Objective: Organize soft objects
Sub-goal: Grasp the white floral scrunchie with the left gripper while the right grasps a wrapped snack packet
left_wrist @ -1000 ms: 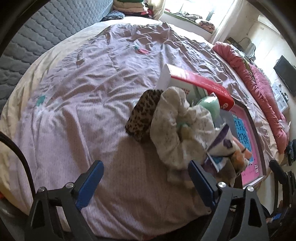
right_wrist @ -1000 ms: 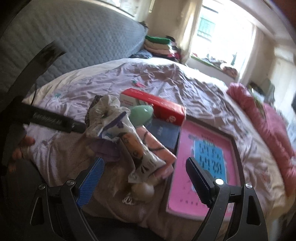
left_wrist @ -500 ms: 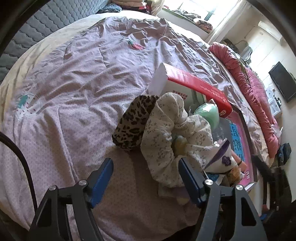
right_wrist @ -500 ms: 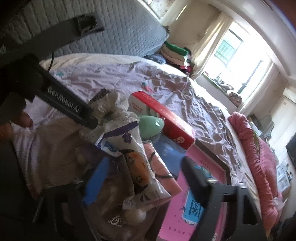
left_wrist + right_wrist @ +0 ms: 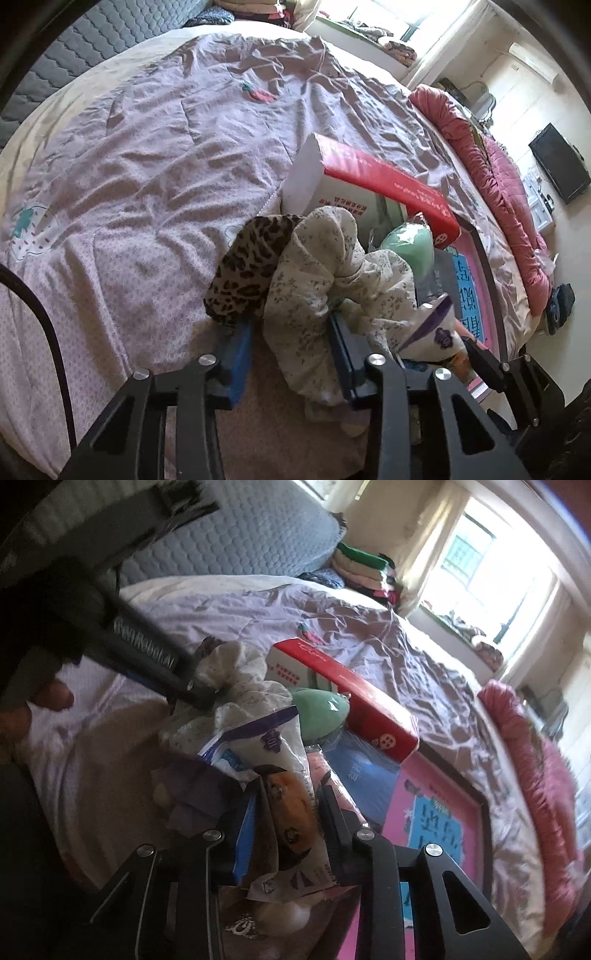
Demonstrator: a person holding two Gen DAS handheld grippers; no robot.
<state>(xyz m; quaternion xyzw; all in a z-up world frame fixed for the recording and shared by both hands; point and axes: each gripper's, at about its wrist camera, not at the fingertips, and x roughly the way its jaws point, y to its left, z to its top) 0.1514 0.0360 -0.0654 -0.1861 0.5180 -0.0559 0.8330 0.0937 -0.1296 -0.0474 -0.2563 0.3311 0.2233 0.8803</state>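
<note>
A cream floral scrunchie (image 5: 306, 295) lies on the lilac bedspread (image 5: 147, 166), against a leopard-print scrunchie (image 5: 251, 266). My left gripper (image 5: 291, 350) straddles the floral one and its jaws are closing. The right pad touches the cloth, while a strip of bedspread shows beside the left pad. In the right wrist view my right gripper (image 5: 288, 827) is closing on a crinkled plastic snack packet (image 5: 291, 805) with an orange print, and both pads touch it. The left gripper's finger (image 5: 184, 681) reaches onto the floral scrunchie (image 5: 236, 664).
A red and white box (image 5: 369, 184), a green egg-shaped toy (image 5: 410, 243), a blue booklet (image 5: 362, 771) and a pink framed board (image 5: 443, 812) crowd the pile. A pink quilt (image 5: 498, 184) runs along the right. Grey headboard (image 5: 240, 542) behind. A hand (image 5: 48, 698) holds the left gripper.
Both grippers moved forward and down into the pile and narrowed their jaws. The left now straddles the floral scrunchie, and the right has closed in on the snack packet.
</note>
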